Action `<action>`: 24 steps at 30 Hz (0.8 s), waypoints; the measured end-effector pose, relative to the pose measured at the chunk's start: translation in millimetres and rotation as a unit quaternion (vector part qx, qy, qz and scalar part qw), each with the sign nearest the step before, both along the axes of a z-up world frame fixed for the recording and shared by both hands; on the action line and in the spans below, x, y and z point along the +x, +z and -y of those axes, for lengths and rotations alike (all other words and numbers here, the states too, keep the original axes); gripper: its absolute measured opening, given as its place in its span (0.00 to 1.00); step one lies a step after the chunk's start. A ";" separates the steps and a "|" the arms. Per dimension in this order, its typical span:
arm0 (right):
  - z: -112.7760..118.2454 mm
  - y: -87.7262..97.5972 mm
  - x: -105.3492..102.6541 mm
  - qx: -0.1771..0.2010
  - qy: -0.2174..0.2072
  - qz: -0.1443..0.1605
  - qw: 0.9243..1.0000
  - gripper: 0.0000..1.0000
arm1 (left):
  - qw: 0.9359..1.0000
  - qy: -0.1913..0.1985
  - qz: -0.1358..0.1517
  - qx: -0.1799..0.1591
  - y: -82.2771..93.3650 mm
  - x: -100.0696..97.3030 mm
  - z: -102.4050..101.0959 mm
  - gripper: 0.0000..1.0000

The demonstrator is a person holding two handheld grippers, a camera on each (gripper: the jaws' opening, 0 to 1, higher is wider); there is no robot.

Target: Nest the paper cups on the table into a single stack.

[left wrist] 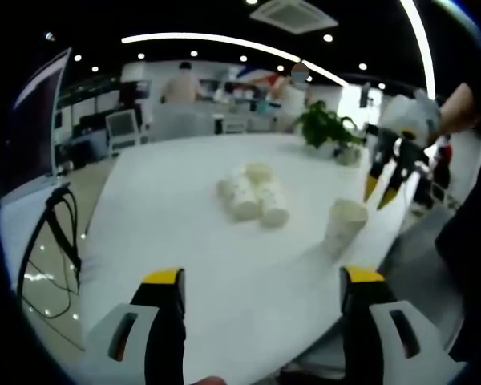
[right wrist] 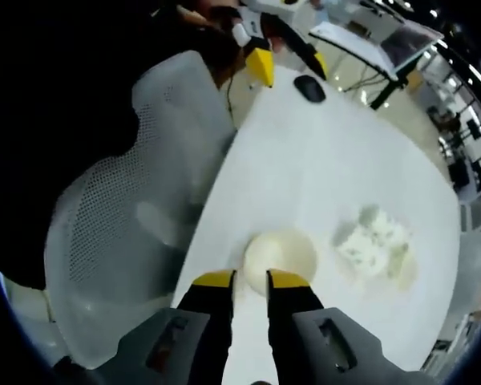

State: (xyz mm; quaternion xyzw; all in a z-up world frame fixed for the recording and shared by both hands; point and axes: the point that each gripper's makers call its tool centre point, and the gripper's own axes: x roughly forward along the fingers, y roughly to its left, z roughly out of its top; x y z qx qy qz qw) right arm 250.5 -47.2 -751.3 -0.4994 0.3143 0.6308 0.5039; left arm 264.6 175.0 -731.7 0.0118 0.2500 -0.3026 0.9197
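White covers the broad worktop [left wrist: 184,233], where an upright cream paper cup [left wrist: 345,222] stands near the right edge and a cluster of cream paper cups lying on their sides [left wrist: 253,197] rests further in, toward the middle, with a green potted plant [left wrist: 327,128] at the far side. In the left gripper view the left gripper [left wrist: 262,281] hangs over the near edge with its yellow-tipped jaws set wide apart, holding nothing. The right gripper [right wrist: 251,281] looks down into the upright cup's mouth, its jaws drawn close around the near rim, though whether they pinch it I cannot tell.
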 end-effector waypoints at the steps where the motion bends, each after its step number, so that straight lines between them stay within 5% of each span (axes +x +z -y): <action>1: 0.1 0.1 -0.6 0.000 -0.002 -0.001 1.000 0.11 | 1.000 0.000 0.001 0.000 0.4 0.3 0.0 0.78; 12: 5.8 -6.2 2.1 0.021 -0.025 0.005 0.999 0.17 | 1.000 -0.004 0.002 0.004 -0.3 -1.9 -1.1 0.78; 17: 6.1 -1.5 7.1 0.059 -0.086 -0.006 0.995 0.22 | 1.000 -0.004 0.004 0.004 0.7 -1.1 -1.7 0.78; 24: 12.1 -3.6 11.1 0.068 -0.111 -0.004 0.992 0.27 | 1.000 -0.011 0.004 0.006 1.3 0.5 0.2 0.78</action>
